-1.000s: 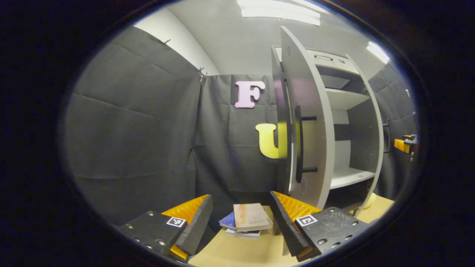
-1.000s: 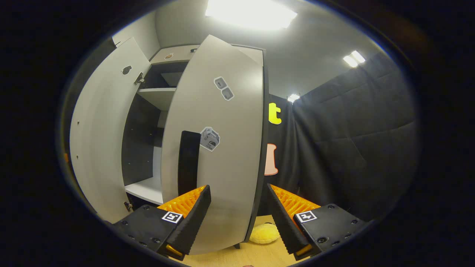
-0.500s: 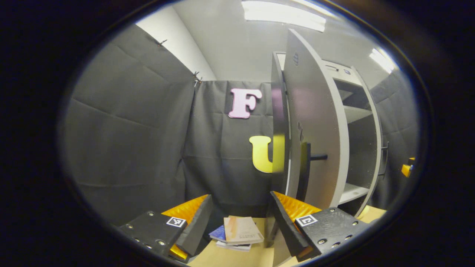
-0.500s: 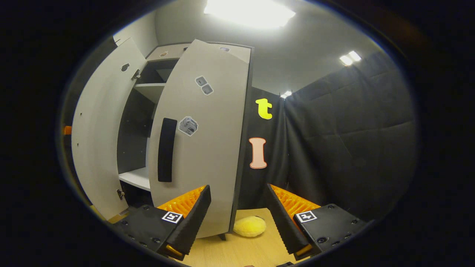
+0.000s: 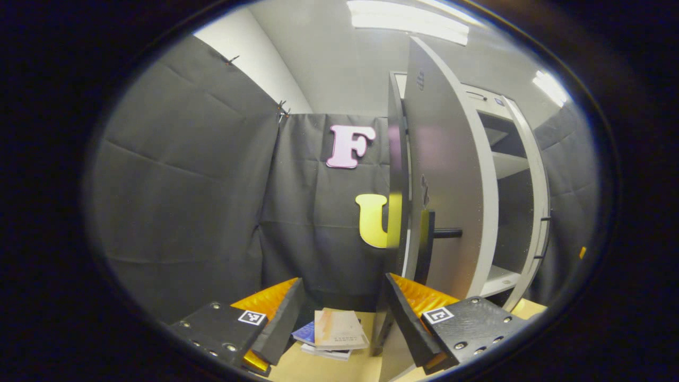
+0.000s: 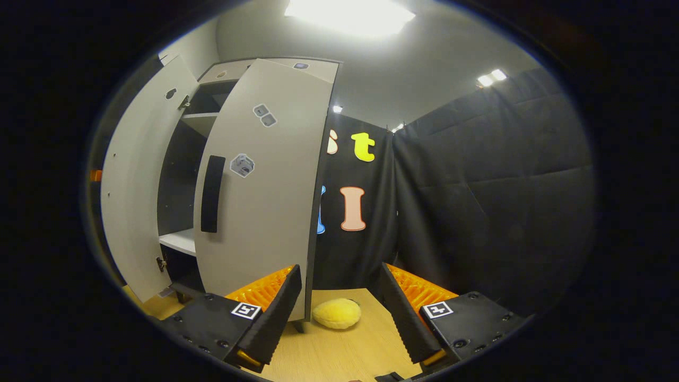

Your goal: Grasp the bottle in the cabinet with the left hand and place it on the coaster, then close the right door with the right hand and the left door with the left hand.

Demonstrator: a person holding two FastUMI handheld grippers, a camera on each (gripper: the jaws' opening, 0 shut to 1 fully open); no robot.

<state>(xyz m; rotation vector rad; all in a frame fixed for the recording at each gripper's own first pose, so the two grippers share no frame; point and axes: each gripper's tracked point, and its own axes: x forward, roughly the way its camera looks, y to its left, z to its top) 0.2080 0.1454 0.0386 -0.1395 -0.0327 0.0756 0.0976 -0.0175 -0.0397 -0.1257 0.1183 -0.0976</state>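
While both doors stand partly open, the tall grey cabinet [image 5: 509, 175] is the biggest thing in both views, resting on a light wooden table [image 6: 339, 355] in front of the booth's black cloth wall. In the left gripper view, the left door [image 5: 445, 180] is seen nearly edge-on, swung out toward the camera, with its dark bar handle [image 5: 427, 244] on the outer face. Past its edge, pale shelves [image 5: 509, 162] show inside the cabinet, and those parts of them in sight carry nothing. In the right gripper view, the right door [image 6: 260, 185] is angled partway toward the cabinet front, with its dark handle [image 6: 211, 193] and a few small stickers on the outer face; the left door [image 6: 132, 180] shows beyond it, swung wide, with a white lower shelf [image 6: 177, 241] between the two.

The left claw [image 5: 342, 310] hangs wide open just beside the left door's lower edge, gripping nothing; its right-hand finger sits close to the door, and I cannot tell whether it touches. The right claw [image 6: 339, 297] is likewise spread wide and empty, low over the table near the right door's bottom corner.

A small stack of books [image 5: 334, 334] lies on the table between the left claw's fingers, farther off. A yellow plush object [image 6: 337, 314] rests on the table just beside the right door's foot. I cannot tell where the bottle or the coaster is.
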